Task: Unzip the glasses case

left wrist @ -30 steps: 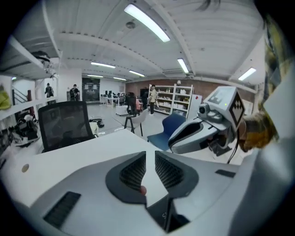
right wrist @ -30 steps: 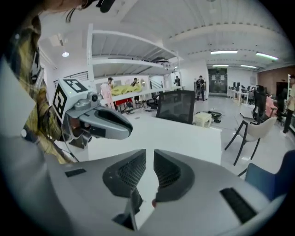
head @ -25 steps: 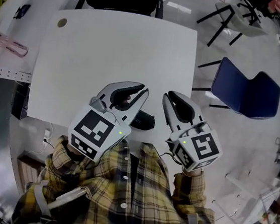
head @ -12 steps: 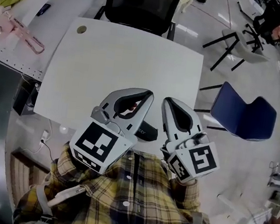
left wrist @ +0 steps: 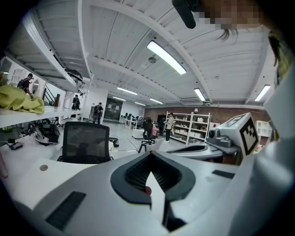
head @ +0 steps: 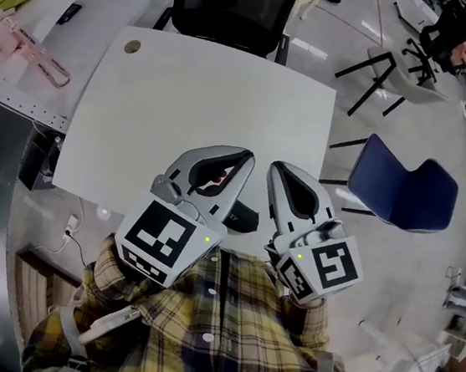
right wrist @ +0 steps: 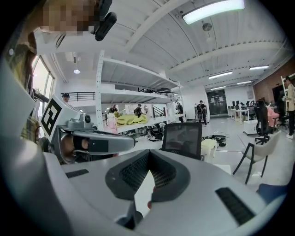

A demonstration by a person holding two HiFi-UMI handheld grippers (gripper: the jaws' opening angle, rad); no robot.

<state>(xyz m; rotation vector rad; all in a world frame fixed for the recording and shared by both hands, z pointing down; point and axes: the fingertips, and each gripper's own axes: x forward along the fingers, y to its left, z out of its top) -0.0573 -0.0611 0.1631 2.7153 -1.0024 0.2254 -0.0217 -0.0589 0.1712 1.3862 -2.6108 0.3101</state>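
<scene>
- Left gripper (head: 247,157) is closed. In its own view the 2 jaw tips meet, with just a small wedge of gap behind them, and I can't see anything clamped.
- Right gripper (head: 275,168) is the same: tips together, nothing pinched between them.
- Both are held up near the person's plaid shirt (head: 215,330), side by side and close together. They point out across the white table (head: 202,93) toward the black chair (head: 230,4).
- The glasses case (head: 244,218) is the dark thing low down between the 2 grippers, at the table's near edge.
- It sits below and behind the jaw tips, partly tucked under the left gripper's body.
- From the head view I can't tell if either gripper touches it, or how far the zip is open.
</scene>
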